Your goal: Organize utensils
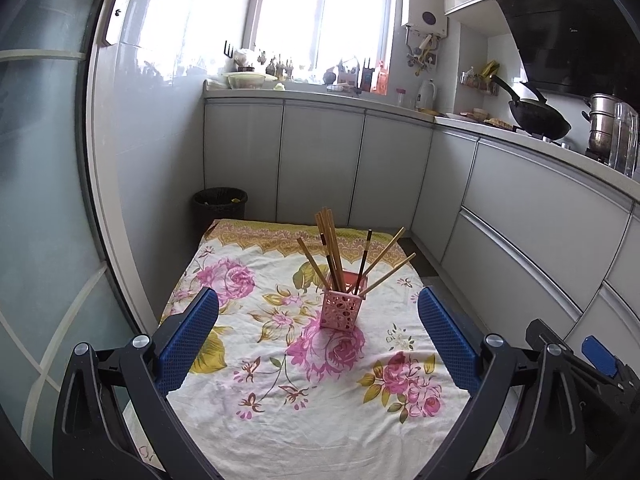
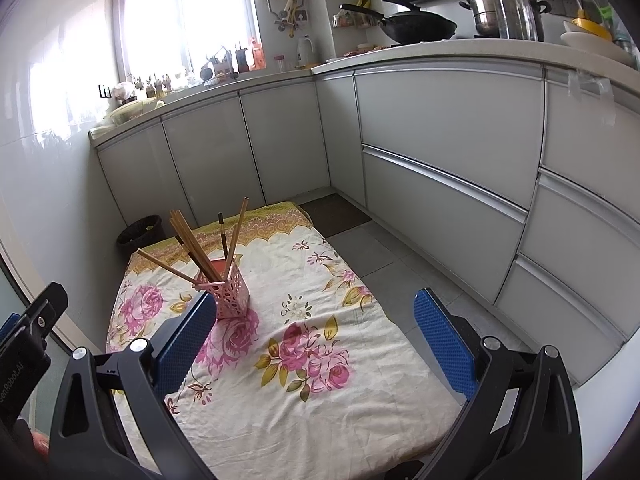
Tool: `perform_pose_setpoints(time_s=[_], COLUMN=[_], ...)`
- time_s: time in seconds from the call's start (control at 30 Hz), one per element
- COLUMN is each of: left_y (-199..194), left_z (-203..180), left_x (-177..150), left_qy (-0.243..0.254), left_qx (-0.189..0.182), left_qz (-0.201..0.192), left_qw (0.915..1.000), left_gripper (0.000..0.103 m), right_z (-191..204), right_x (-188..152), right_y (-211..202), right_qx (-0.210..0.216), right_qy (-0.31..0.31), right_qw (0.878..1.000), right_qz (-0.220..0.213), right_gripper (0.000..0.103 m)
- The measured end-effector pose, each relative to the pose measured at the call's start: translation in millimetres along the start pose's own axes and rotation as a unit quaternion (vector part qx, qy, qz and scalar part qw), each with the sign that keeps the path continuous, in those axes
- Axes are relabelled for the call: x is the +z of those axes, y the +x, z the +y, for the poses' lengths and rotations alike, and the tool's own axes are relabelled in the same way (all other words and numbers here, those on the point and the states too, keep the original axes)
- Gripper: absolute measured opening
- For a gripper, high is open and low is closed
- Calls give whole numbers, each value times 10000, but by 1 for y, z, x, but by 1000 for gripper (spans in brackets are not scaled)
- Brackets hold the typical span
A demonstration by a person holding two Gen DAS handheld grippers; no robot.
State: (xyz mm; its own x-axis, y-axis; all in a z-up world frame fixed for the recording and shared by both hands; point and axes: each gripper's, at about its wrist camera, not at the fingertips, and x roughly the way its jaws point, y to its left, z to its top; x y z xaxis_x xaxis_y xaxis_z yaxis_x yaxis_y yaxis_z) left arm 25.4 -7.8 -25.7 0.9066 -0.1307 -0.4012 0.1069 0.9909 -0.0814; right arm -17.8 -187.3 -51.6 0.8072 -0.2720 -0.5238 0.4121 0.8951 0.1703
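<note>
The left tongs (image 1: 318,334) have 2 black plastic arms with long cut-out slots, each tipped by a blue pad (image 1: 188,344) with a fine dimpled grid. Round silver screws sit at the joints, 2 on each side. The right tongs (image 2: 314,338) are built the same: black slotted arms, blue textured pads (image 2: 444,344), silver screw heads. White lettering runs along the black body at the far left of the right view.

Floral cloth (image 1: 280,408) w/ pink holder (image 1: 341,309)
</note>
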Motion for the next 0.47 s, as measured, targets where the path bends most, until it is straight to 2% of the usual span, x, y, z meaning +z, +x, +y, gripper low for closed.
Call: perform_pose_setpoints(time_s=[0.13,0.47], left_y=[3,15], left_z=[2,-7], left_x=[2,-2], left_qy=[64,407], left_qx=[13,148], left_qz=[-59,171], left_qw=[10000,9989], left_gripper=[94,96], right_z=[0,-1], right_x=[0,0], right_y=[3,8], right_qx=[-2,34], right_qy=[26,85], right_qw=[10000,9999], right_qz=[19,43], right_gripper=[96,96])
